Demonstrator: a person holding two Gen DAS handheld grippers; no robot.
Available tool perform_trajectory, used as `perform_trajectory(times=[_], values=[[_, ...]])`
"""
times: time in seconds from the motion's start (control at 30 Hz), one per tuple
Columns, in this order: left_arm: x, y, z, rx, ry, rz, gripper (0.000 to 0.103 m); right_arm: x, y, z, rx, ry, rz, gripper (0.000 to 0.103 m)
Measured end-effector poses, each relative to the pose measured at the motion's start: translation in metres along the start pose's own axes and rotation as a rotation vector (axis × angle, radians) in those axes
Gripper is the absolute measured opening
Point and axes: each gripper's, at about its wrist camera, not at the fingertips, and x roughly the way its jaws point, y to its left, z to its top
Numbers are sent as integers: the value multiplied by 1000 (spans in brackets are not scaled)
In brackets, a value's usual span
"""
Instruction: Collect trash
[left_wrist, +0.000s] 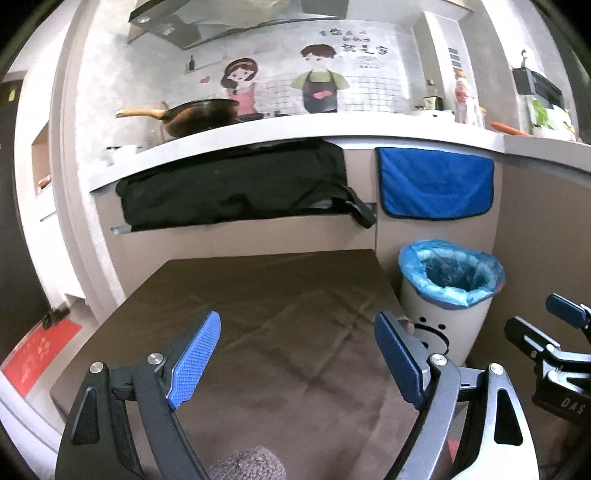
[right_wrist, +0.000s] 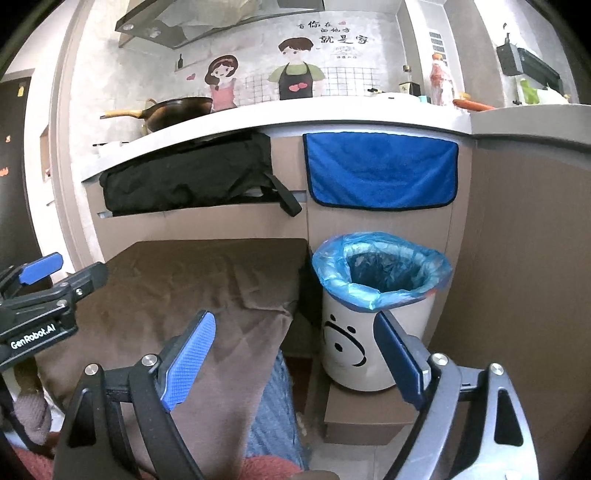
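While both grippers hover over the brown cloth-covered table (left_wrist: 258, 295), the left gripper (left_wrist: 295, 354) stands wide apart with nothing between its blue pads; the right gripper (right_wrist: 295, 350) is likewise spread wide and empty; no trash shows on the table; the white bin (right_wrist: 354, 343) with a blue liner and a drawn face stands just beside the table's far right corner, against the cabinet front, below a blue towel (right_wrist: 380, 170); a wok (left_wrist: 199, 116) sits on the counter above.
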Motion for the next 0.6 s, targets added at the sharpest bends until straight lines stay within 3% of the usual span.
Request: perform_trajectory(times=[0.2, 0.6], values=[[-8, 12, -10, -10, 25, 5, 85, -5, 5, -2, -1, 6, 5, 85], [-16, 30, -15, -73, 4, 47, 85, -7, 21, -1, -20, 4, 26, 85]])
